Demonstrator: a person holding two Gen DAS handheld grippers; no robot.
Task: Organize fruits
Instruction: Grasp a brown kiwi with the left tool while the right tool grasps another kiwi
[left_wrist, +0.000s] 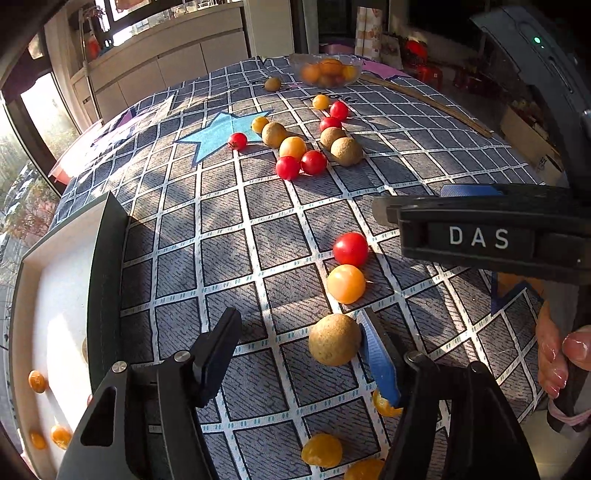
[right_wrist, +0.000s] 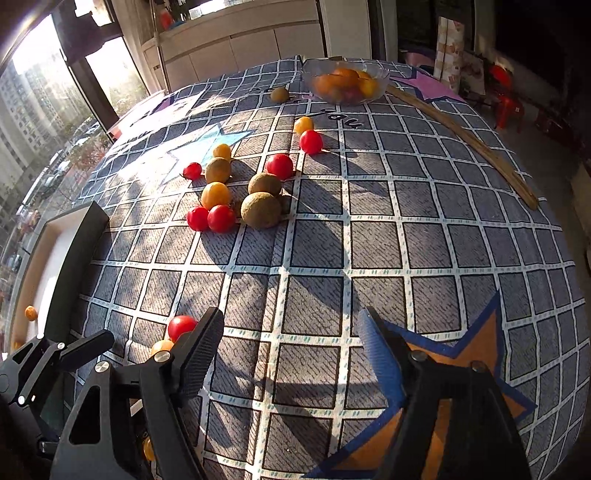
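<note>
The left gripper (left_wrist: 295, 332) is spread wide above the checked tablecloth (left_wrist: 229, 229), grasping nothing; a round, rough-skinned brown fruit (left_wrist: 334, 339) lies on the cloth between its fingers, touching the blue-padded right finger (left_wrist: 380, 365), and being a ball it shows no long axis. The right gripper (right_wrist: 291, 332) is likewise released over bare cloth. Just beyond the brown fruit sit a smooth yellow tomato (left_wrist: 346, 283) and a glossy red tomato (left_wrist: 350, 249), touching each other. To the left, a white tray (left_wrist: 55, 295) with dark walls holds a few small orange fruits. Farther off lies a loose cluster of fruit (right_wrist: 236, 195), red, yellow and brown. At the far edge, a clear glass bowl (right_wrist: 345, 83) holds orange and yellow fruit, a long wooden stick (right_wrist: 465, 136) running beside it.
</note>
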